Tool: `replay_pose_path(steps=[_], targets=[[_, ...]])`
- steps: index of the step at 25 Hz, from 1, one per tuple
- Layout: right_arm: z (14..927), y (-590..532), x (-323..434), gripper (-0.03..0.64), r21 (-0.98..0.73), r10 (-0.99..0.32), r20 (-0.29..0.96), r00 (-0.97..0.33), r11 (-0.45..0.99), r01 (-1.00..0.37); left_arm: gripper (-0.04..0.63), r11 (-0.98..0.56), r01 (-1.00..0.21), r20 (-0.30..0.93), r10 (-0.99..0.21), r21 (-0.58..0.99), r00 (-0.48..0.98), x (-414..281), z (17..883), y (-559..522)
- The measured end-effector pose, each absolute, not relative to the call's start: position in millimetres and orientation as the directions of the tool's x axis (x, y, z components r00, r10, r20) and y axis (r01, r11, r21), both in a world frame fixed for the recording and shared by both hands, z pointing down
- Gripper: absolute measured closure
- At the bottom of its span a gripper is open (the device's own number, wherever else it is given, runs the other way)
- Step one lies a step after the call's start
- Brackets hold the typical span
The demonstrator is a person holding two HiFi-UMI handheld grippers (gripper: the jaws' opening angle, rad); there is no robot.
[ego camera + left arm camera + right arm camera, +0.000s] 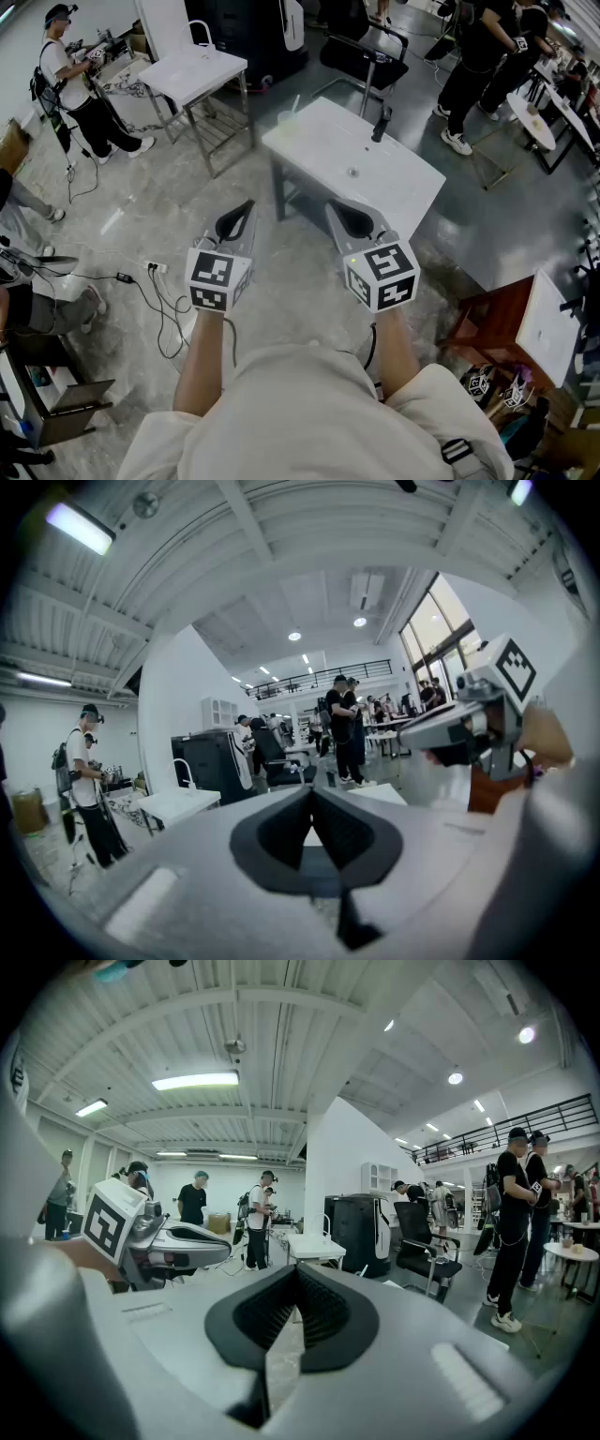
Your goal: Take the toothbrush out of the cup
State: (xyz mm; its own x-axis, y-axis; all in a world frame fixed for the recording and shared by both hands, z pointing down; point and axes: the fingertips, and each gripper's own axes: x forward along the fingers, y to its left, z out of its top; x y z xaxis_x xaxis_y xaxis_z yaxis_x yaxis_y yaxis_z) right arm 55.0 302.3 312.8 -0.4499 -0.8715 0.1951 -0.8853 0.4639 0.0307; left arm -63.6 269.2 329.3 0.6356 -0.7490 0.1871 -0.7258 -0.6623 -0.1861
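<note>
**Step in hand: approach, grasp not yet begun.**

1. Left gripper (239,217), lower left of centre in the head view: its jaws are meeting at the tips and gripping nothing. Judged best use: bracing the cup while the other gripper lifts.
2. Cup (285,119), upper centre: it is standing upright on the far left corner of the washbasin top, well apart from both grippers. It is small, pale, seemingly translucent plastic, so probably light and easy to tip.
3. Toothbrush (294,103): it is sitting in the cup and leaning toward the upper right. It is a thin, pale, straight handle, and the head cannot be made out. Judged best grasp: jaws opening first, closing across the exposed handle above the rim, then lifting along the lean so the cup is not dragged.
4. Right gripper (349,220), lower right of centre: its ribbed dark pads are pressing together on nothing.
5. Washbasin top (394,192): it is a white, glossy, smooth slab, probably slippery under the cup.
6. Faucet (380,124): it is black and standing upright at the far edge of the top.
</note>
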Motion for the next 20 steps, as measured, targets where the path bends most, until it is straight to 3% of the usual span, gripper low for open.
replay_pose_path(steps=[11,20], targets=[[318,288,92,0.615,-0.074,-0.875,0.167,-0.454,0.449,-0.891,0.595,-0.66,-0.727,0.208,-0.751,-0.188,0.627,-33,340,259],[332,288,116,0.612,-0.112,-0.822,0.16,-0.546,0.534,-0.838,0.595,-0.631,-0.756,0.232,-0.772,-0.174,0.591,0,359,256]])
